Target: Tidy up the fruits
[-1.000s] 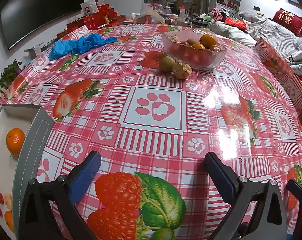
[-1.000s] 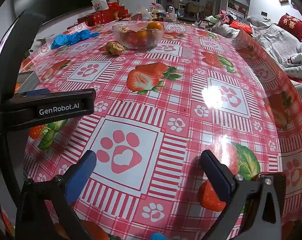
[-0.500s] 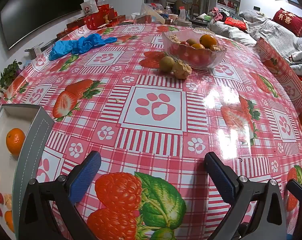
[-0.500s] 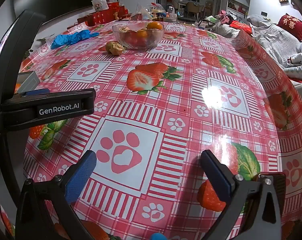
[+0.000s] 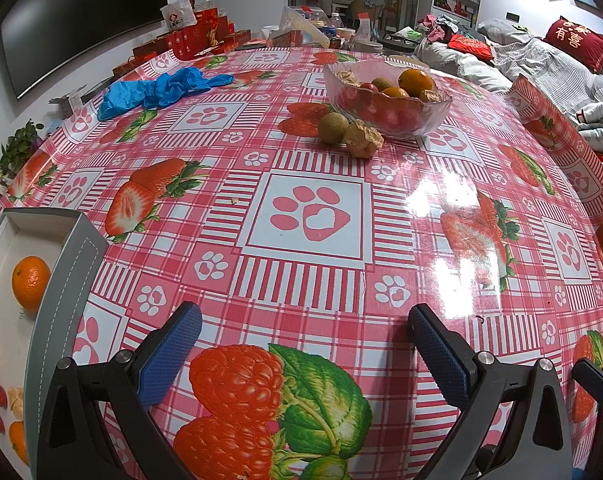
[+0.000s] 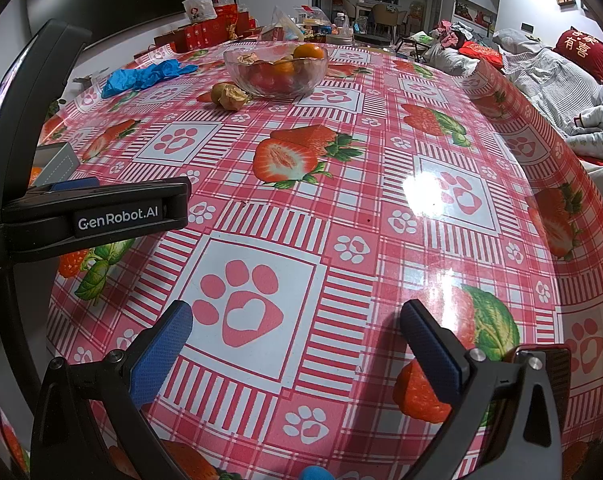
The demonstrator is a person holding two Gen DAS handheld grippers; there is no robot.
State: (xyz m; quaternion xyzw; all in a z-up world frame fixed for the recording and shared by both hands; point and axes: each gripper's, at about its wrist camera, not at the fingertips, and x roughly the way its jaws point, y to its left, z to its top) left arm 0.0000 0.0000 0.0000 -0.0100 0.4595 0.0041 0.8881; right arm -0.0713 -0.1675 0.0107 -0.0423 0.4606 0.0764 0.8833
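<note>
The fruit sat in two lots: most of it in the glass bowl far across the table, with a brown round fruit and a papery husked one lying just beside it, and some, among them an orange, already in the grey-edged tray at the near left. Over the last second nothing had shifted (neither fruit nor tools), so the sorting stood paused. The left gripper and right gripper both hung spread and empty above the near tablecloth, well apart from the bowl.
</note>
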